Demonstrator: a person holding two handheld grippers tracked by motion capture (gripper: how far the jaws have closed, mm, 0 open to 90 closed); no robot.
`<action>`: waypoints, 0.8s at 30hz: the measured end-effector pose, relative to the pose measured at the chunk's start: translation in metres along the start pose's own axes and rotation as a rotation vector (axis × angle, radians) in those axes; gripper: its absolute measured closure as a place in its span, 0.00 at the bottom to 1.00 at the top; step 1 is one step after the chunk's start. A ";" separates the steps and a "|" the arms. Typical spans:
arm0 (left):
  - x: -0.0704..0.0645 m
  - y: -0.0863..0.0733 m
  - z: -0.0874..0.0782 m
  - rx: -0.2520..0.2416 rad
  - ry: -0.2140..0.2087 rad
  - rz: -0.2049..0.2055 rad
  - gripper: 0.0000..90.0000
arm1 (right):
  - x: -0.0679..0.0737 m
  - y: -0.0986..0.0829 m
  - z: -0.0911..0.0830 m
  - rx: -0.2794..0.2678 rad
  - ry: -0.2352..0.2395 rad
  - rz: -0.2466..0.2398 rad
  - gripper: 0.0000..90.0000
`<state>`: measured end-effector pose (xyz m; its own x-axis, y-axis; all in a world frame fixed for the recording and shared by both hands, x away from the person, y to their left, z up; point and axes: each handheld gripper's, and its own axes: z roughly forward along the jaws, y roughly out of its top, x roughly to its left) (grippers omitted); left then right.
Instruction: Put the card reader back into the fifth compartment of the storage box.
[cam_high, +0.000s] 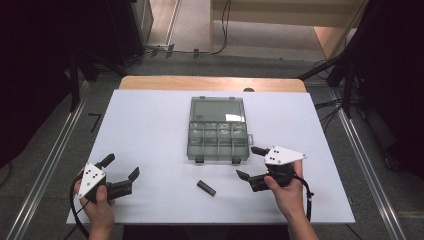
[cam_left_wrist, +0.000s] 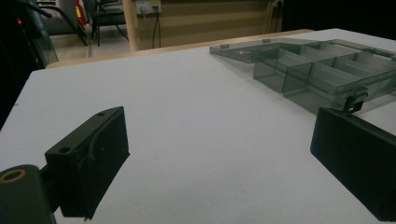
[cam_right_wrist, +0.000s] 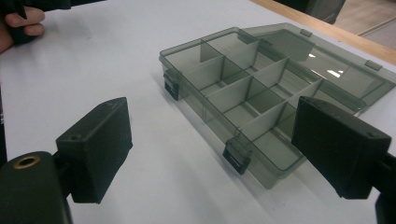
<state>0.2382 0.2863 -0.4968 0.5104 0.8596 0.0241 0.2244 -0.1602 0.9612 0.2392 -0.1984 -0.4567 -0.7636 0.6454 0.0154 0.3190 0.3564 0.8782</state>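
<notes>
two pairs of tongs sit low over a white table (cam_high: 150, 130), each held in one of a person's hands. at the left, the left tongs (cam_high: 121, 166) rest near the front corner of the table, jaws spread wide with nothing between them; the left gripper view shows bare white surface in the gap and the box off to the right. toward the middle, a small black bar (cam_high: 206, 187) lies flat on the table by itself, near the front edge, apart from both pairs of tongs and just in front of the box. behind it, at the centre of the table, stands a smoky clear plastic box (cam_high: 218, 141) with its lid (cam_high: 218, 110) thrown open and lying flat on the far side; dividers split the tray into several compartments, and two dark latches (cam_right_wrist: 236, 158) hang on its near wall. what the compartments hold cannot be made out. at the right, the right tongs (cam_high: 250, 162) hover just beside the box's front right corner, jaws also wide apart and gripping nothing, with the tray seen between them in the right gripper view.
</notes>
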 end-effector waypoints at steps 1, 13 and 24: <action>0.000 0.000 0.000 0.000 0.000 -0.001 0.05 | 0.001 0.001 0.002 0.002 0.005 -0.002 0.12; 0.000 0.000 0.000 0.000 -0.012 -0.002 0.05 | 0.012 0.006 0.015 0.020 0.037 -0.021 0.12; 0.000 0.000 0.000 0.002 -0.015 0.000 0.05 | 0.022 0.010 0.031 0.040 0.074 -0.030 0.12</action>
<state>0.2383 0.2865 -0.4966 0.5226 0.8523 0.0203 0.2259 -0.1613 0.9607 0.2430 -0.1599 -0.4620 -0.8120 0.5831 0.0257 0.3165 0.4029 0.8588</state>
